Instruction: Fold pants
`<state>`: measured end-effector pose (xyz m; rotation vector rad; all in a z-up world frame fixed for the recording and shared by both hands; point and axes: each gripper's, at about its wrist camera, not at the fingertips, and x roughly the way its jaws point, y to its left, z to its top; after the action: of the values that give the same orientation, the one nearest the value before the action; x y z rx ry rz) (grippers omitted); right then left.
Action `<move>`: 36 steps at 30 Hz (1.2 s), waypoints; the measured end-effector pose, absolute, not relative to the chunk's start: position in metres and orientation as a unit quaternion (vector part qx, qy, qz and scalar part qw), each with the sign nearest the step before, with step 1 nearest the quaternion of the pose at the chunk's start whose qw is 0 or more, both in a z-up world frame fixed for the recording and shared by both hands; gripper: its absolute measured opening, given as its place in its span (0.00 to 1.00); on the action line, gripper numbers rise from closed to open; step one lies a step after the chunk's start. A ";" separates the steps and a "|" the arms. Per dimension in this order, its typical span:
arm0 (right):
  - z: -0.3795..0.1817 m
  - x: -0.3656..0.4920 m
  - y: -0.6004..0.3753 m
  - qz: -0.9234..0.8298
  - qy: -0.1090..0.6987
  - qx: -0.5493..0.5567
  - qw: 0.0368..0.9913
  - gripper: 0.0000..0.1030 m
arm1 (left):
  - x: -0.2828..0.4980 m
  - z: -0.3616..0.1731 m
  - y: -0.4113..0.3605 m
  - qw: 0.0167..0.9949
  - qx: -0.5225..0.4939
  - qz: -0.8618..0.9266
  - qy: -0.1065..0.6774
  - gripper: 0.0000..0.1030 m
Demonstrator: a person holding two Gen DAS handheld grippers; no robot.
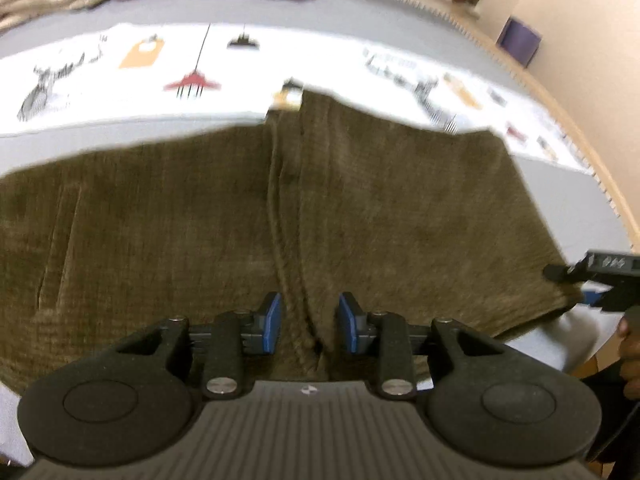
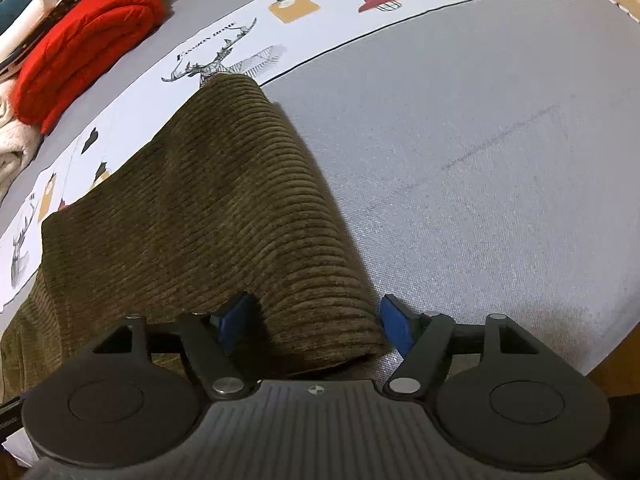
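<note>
Blue pads (image 1: 273,322) of my left gripper (image 1: 309,322) stand apart, straddling the pants (image 1: 360,216) seam; my right gripper (image 2: 316,330) gapes beside their folded edge on the bed (image 2: 480,160). Fold seems laid; next, regrip for another.

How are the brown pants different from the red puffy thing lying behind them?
The brown pants are ribbed corduroy; the red thing is smooth and quilted. The pants lie spread out near the grippers; the red thing sits bundled farther back, beside other piled cloth. The pants are dull olive-brown; the red thing is bright. Both are soft fabric resting on the same grey cover.
</note>
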<state>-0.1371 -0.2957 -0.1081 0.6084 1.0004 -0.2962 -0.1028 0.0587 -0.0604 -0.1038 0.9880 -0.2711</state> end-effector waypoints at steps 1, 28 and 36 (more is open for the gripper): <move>-0.108 -0.137 -0.295 -0.139 0.470 0.284 0.824 0.70 | -0.103 -0.057 0.059 0.874 -0.054 -0.134 0.465 0.35; -0.099 -0.140 -0.297 -0.138 0.463 0.295 0.824 0.34 | -0.094 -0.075 0.060 0.834 -0.076 -0.179 0.517 0.40; -0.098 -0.141 -0.296 -0.149 0.468 0.287 0.823 0.43 | -0.103 -0.061 0.042 0.859 -0.020 -0.206 0.469 0.32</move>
<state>-0.1411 -0.2962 -0.0984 0.6098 0.9949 -0.3168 -0.1029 0.0418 -0.0605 -0.0420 0.9851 -0.4323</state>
